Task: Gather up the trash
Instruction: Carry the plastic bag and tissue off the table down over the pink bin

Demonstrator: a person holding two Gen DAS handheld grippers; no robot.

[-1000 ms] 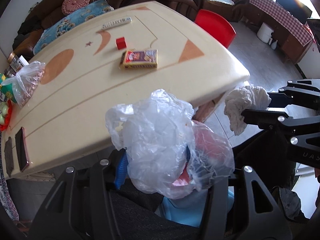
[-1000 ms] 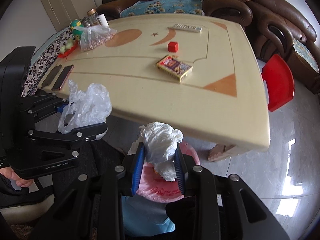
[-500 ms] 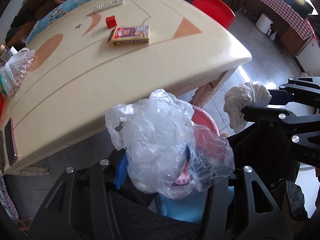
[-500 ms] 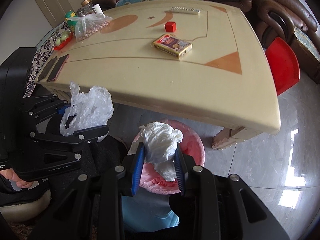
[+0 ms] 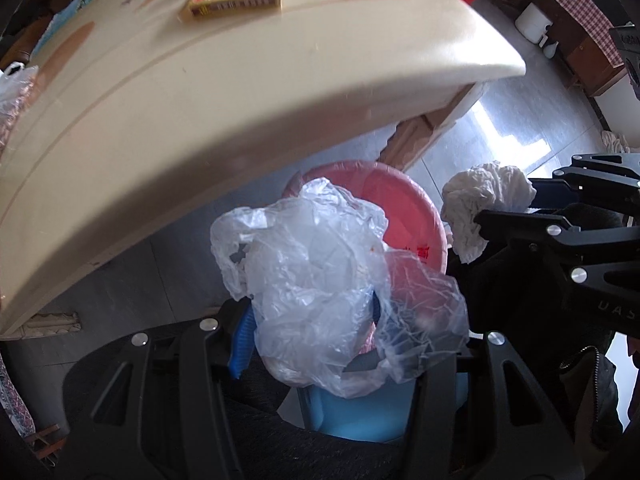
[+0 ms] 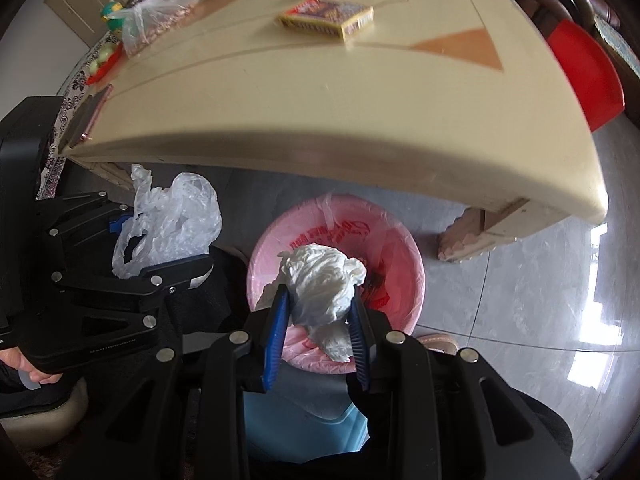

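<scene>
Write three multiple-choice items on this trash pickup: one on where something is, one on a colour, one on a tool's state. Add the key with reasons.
1. Where is the bin?
A. on the table
B. on the floor by the table's edge
C. on the red chair

2. What colour is the bin's liner?
A. pink
B. green
C. black

3. What does the right tool hold?
A. nothing, it is open
B. a box
C. a crumpled white tissue

Key:
1 B, the bin stands on grey tiles below the table rim.
2 A, pink plastic lines the rim.
3 C, the tissue sits pinched between its blue pads, while the left tool grips a clear plastic bag.
</scene>
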